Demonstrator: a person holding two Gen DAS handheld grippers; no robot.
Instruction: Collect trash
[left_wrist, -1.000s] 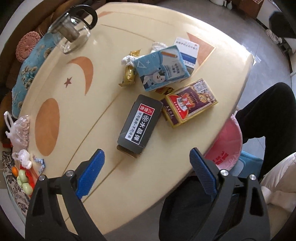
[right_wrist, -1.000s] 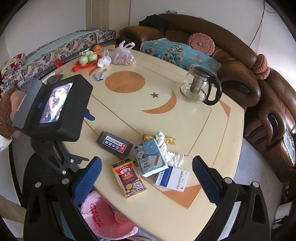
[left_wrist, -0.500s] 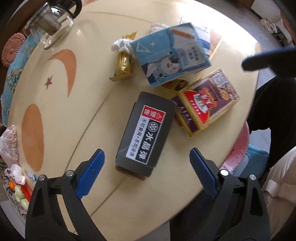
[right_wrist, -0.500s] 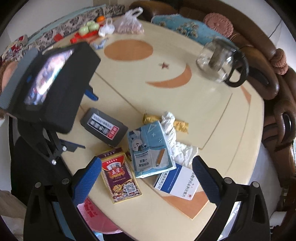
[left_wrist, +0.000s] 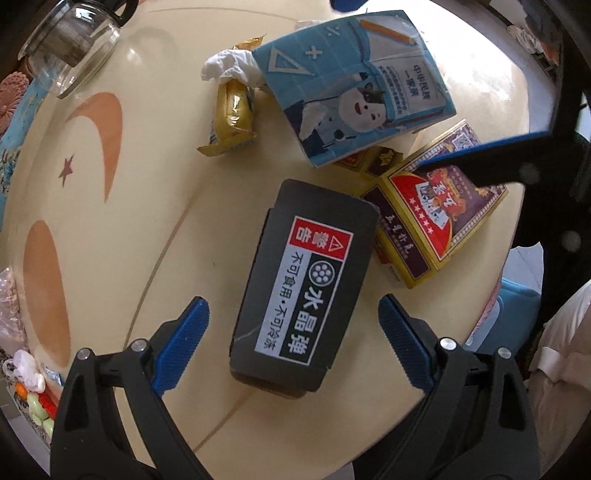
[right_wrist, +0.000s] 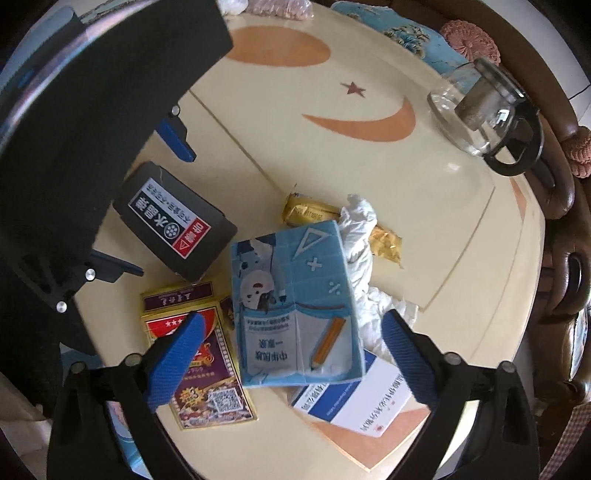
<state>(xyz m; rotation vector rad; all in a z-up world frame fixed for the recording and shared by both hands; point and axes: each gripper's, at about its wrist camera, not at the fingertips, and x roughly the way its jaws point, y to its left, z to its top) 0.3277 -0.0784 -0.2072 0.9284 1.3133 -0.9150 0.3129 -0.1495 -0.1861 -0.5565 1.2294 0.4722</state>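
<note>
Two grippers hang over a pile of trash on the counter (left_wrist: 122, 258). The left gripper (left_wrist: 291, 325) has its fingers wide open, one on each side of the black box (left_wrist: 306, 277), but they do not touch it. The right gripper (right_wrist: 291, 343) has its fingers on each side of the blue box (right_wrist: 295, 306). Its fingers are closing a little, and they do not press on the box yet.

Both boxes look like thin card, so they are probably light and a bit stiff. A hard squeeze could crush them. The long sides look like the best place to take hold. The black box lies flat near the counter's edge. The blue box rests partly on a white tissue (right_wrist: 358, 236), which is soft and may come along or slip off. A red box (right_wrist: 207, 365) lies just beside it, and a white box (right_wrist: 354, 402) sits under its end. A gold wrapper (right_wrist: 306, 212) lies behind, thin and crinkly.

The counter is pale, smooth and round, with an orange moon and a star painted on it. A glass pot (right_wrist: 484, 107) stands well apart near the far edge. A brown sofa (right_wrist: 565, 236) curves round the counter.
</note>
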